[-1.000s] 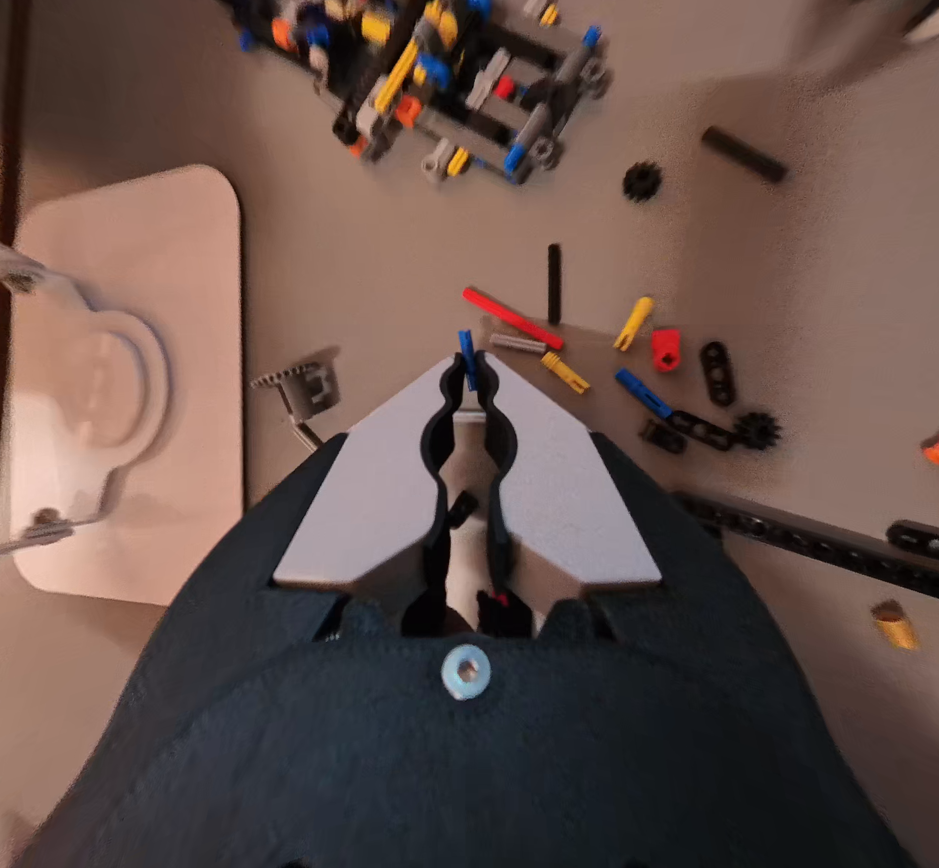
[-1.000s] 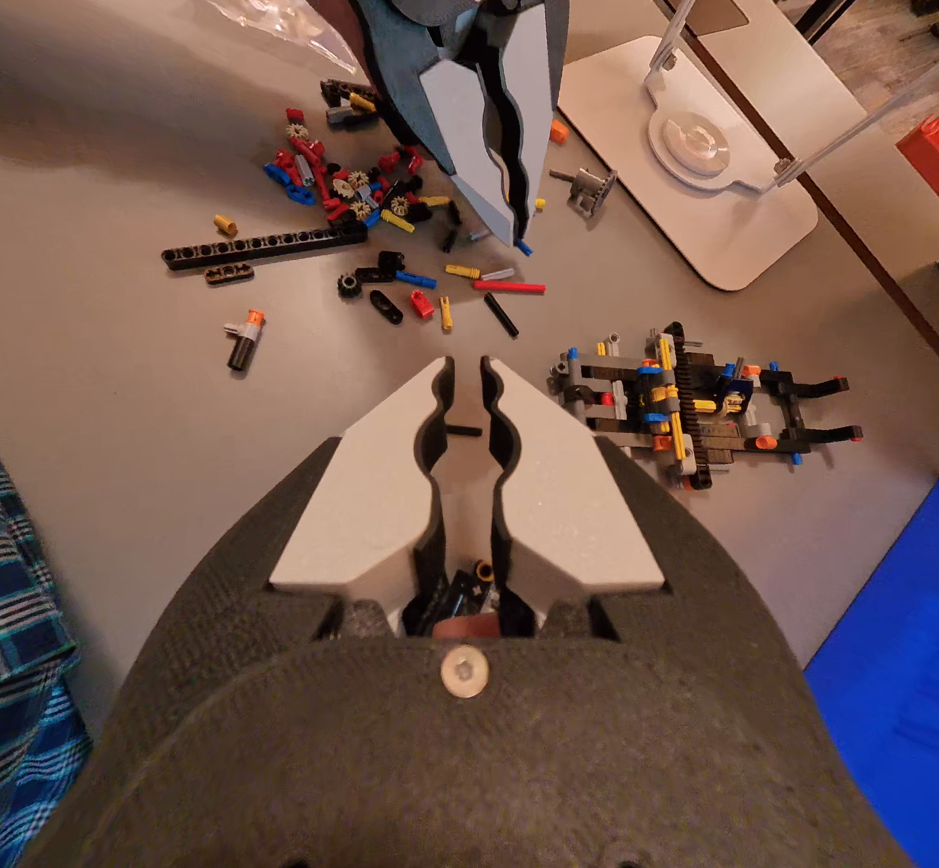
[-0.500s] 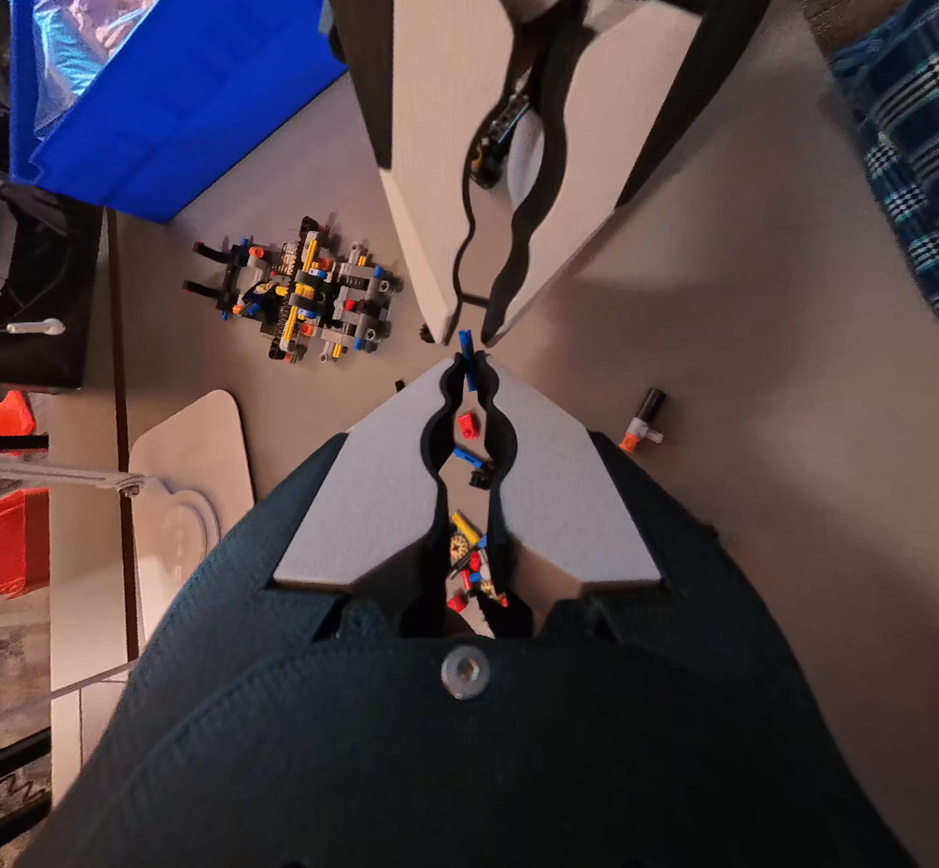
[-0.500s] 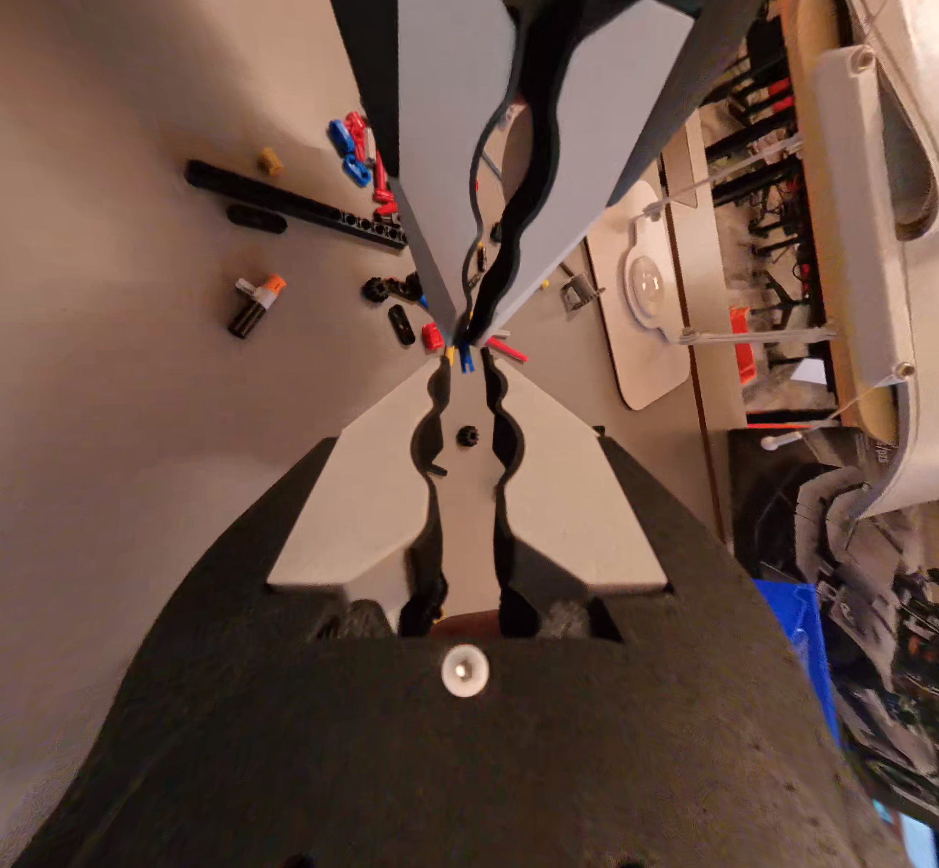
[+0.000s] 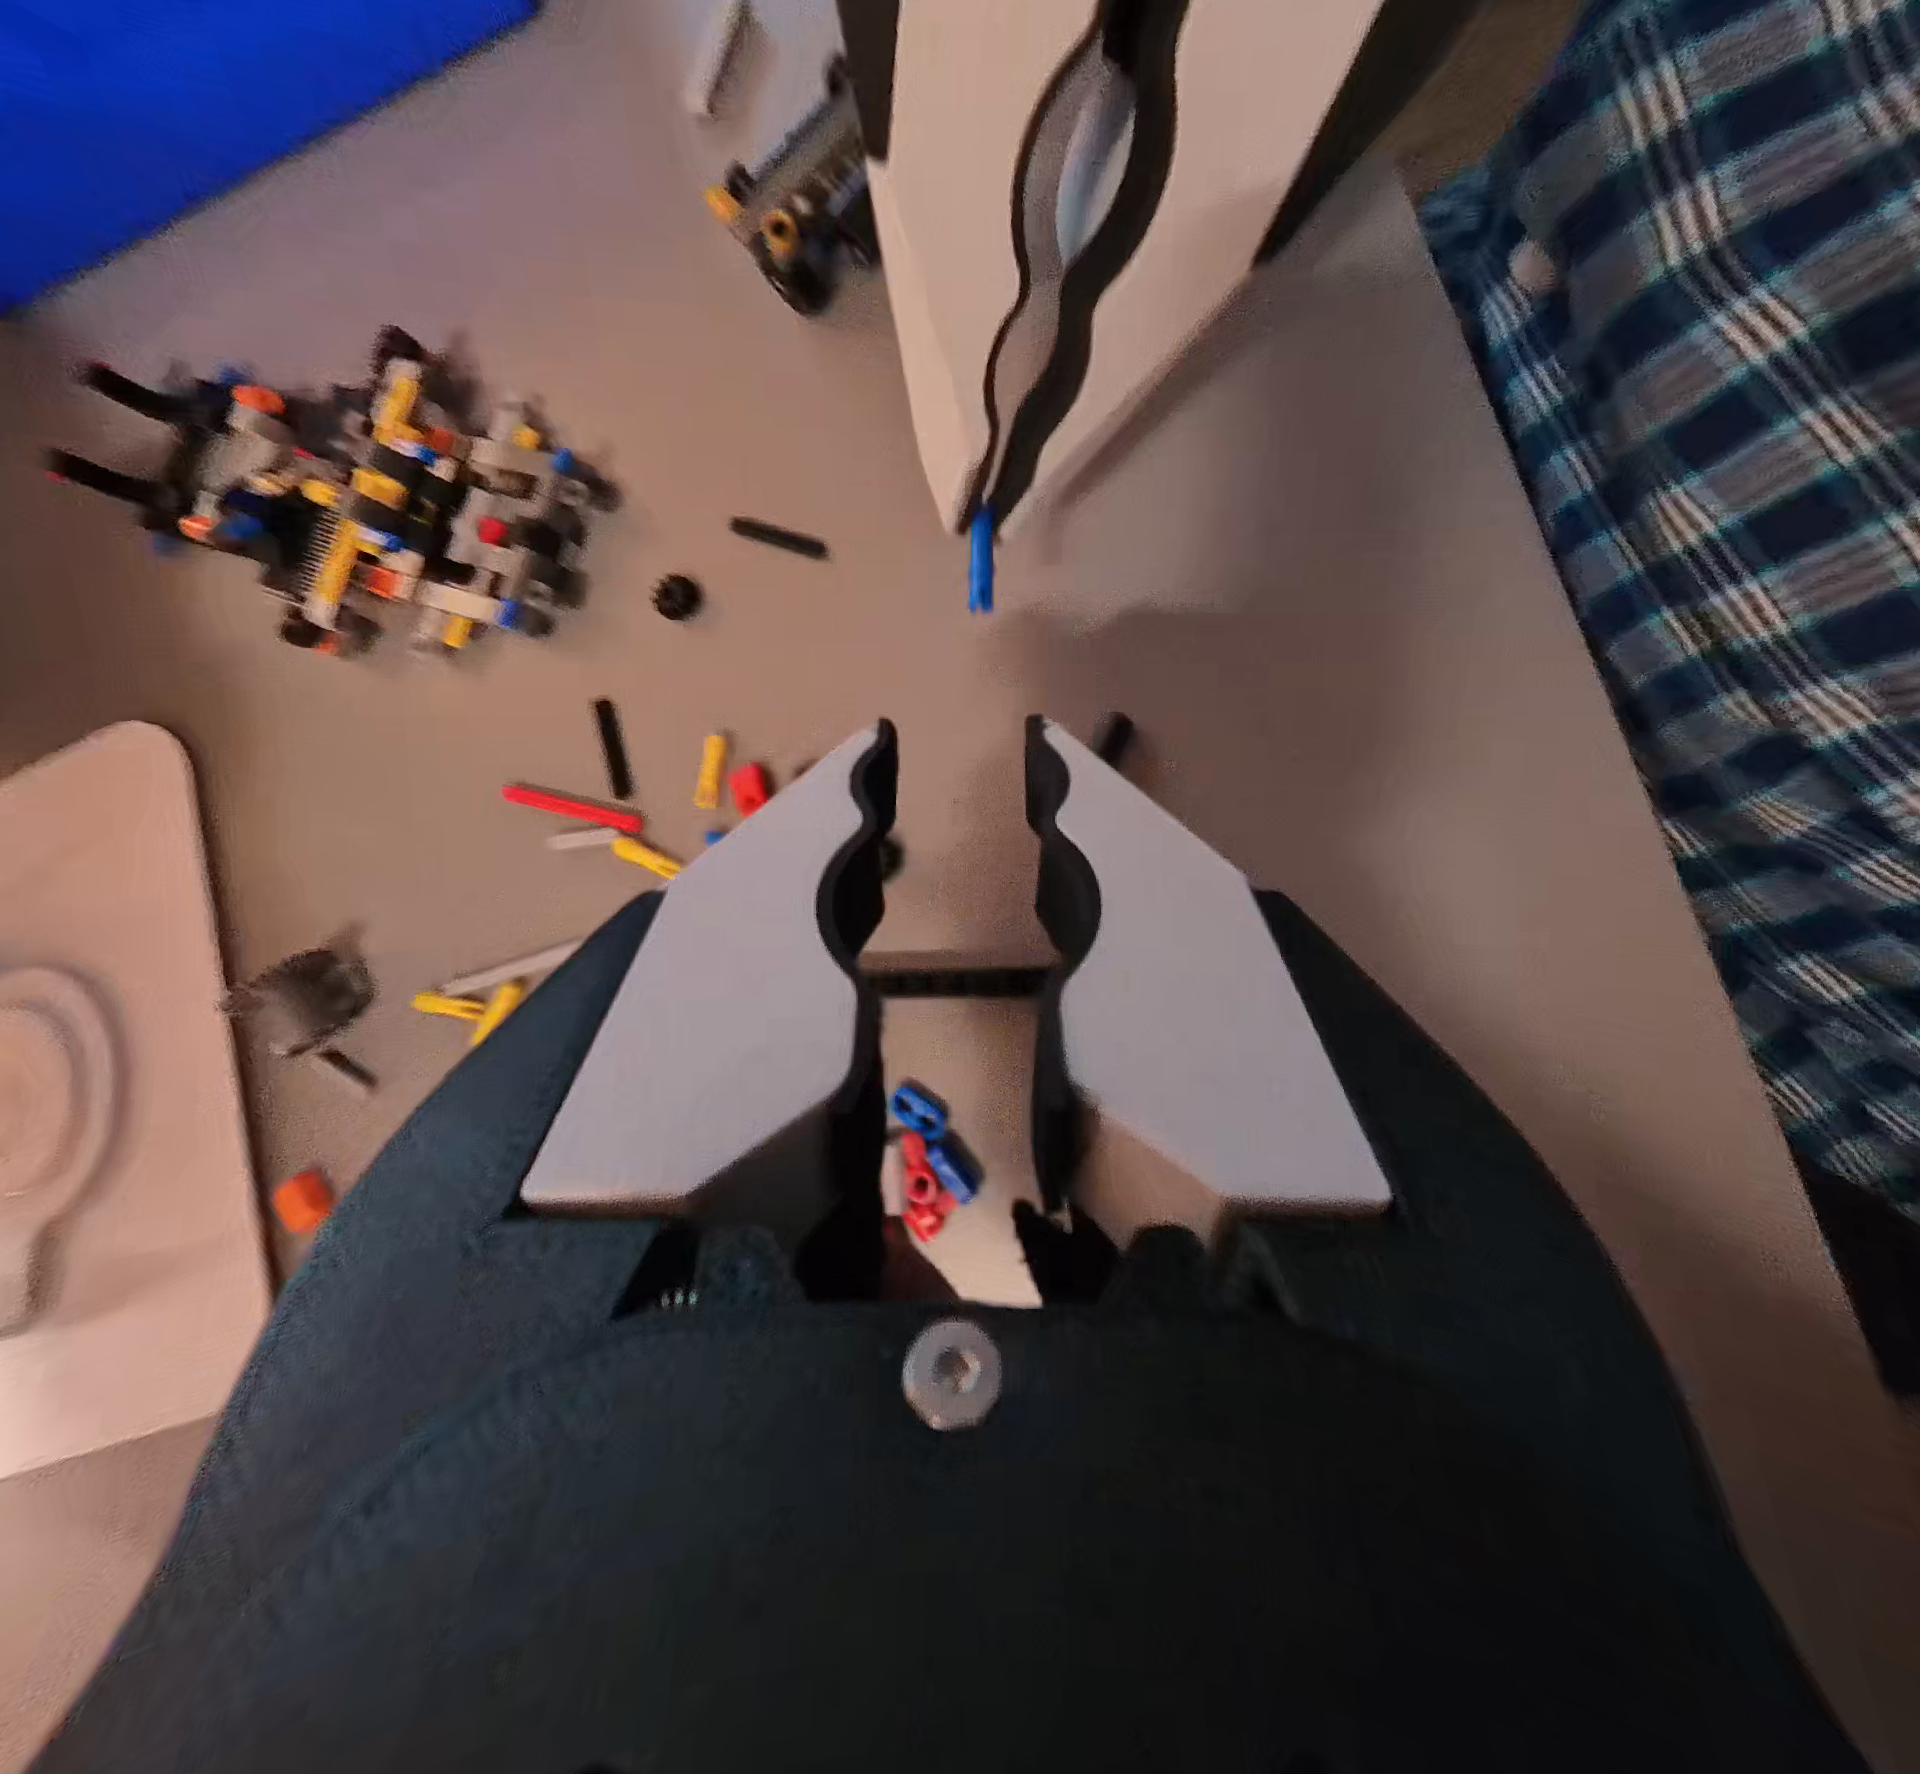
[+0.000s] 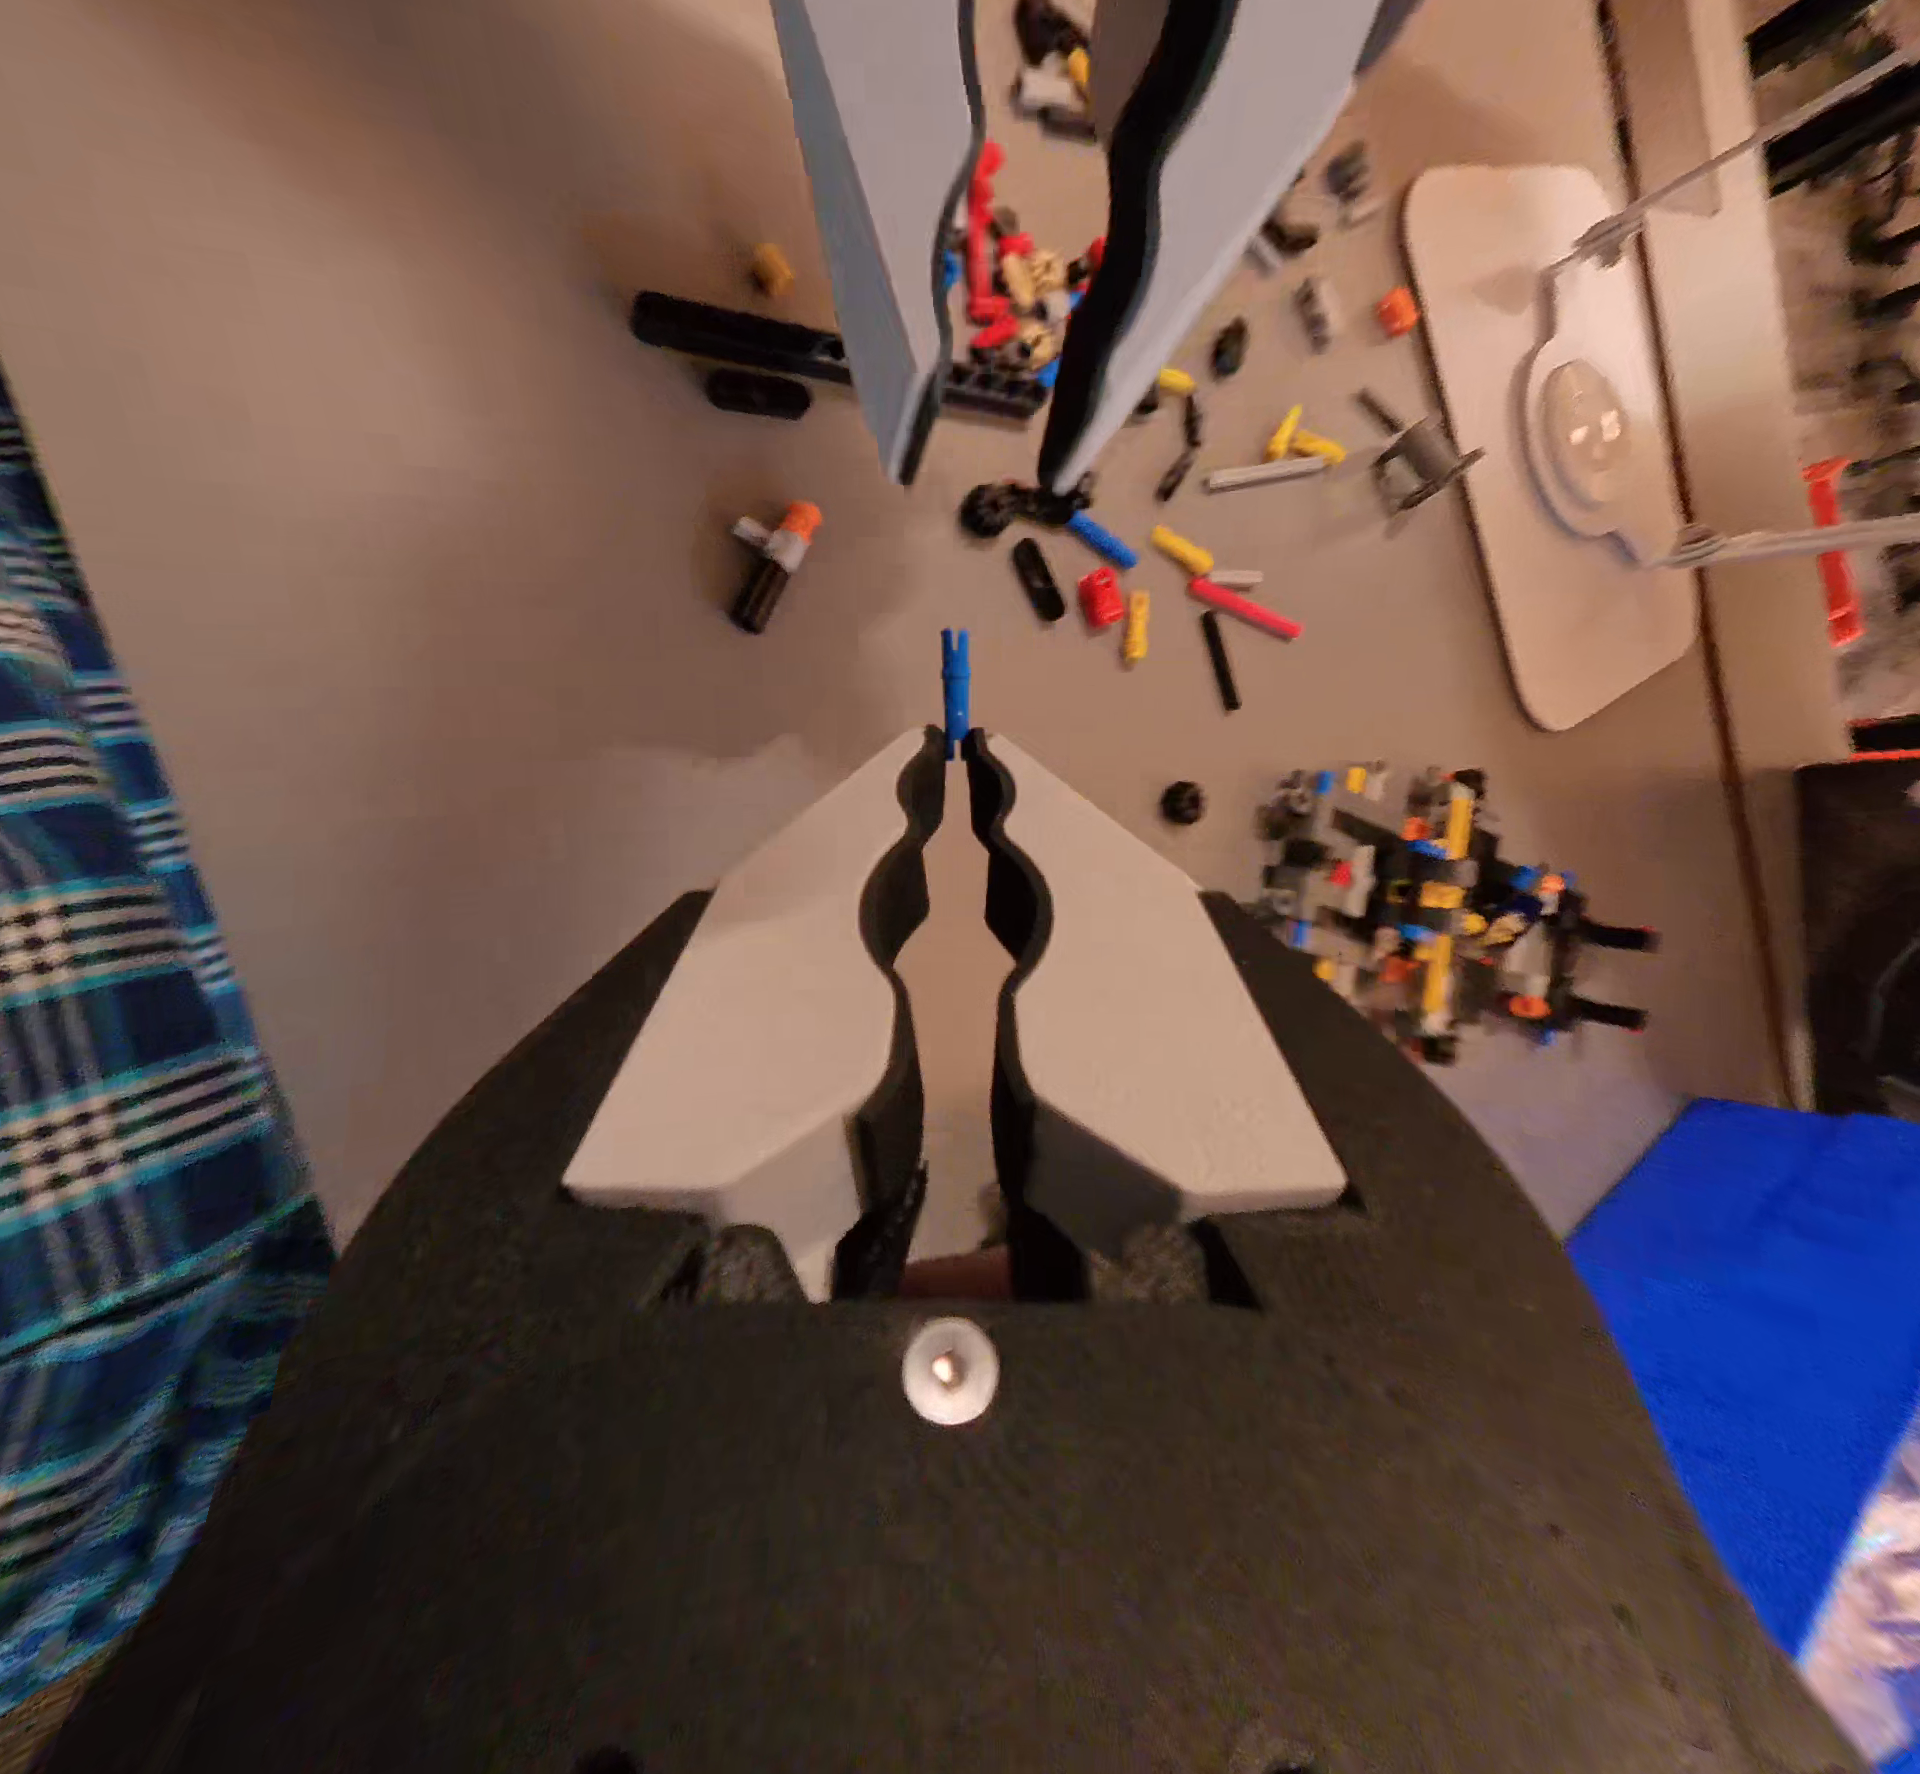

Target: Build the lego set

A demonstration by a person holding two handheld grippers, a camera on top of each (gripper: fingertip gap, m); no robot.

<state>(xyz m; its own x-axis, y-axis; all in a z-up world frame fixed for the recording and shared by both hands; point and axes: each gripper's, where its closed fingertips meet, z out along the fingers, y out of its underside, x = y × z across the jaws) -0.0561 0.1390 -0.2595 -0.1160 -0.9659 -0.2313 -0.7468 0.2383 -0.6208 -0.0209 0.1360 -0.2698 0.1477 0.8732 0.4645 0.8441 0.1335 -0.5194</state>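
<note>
My right gripper point(image 6: 956, 737) is shut on a small blue pin point(image 6: 954, 680), which sticks out past its tips above the table. In the left wrist view the same right gripper point(image 5: 987, 514) hangs from the top with the blue pin point(image 5: 981, 558) at its tip. My left gripper point(image 5: 958, 737) is open and empty, facing the pin a short way off; it shows from above in the right wrist view point(image 6: 977, 477). The part-built lego chassis point(image 5: 353, 498) lies to the left, and also shows in the right wrist view point(image 6: 1444, 903).
Loose lego pieces lie scattered: a red axle point(image 6: 1245, 606), yellow pins point(image 6: 1137, 625), a black beam point(image 6: 738, 340), a black gear point(image 5: 676, 596). A white stand base point(image 6: 1558, 477) and a blue bin point(image 5: 239, 31) flank the table. A plaid sleeve point(image 5: 1714, 477) is at the right. Across from one pair of fingers to the other is roughly 4 cm. It is some 11 cm from my right tips to the black gear point(image 5: 676, 596). It is also in sight in the right wrist view point(image 6: 1183, 808).
The blue pin has passed from my left gripper to my right gripper. The left gripper has opened and drawn back, leaving a gap between the two.
</note>
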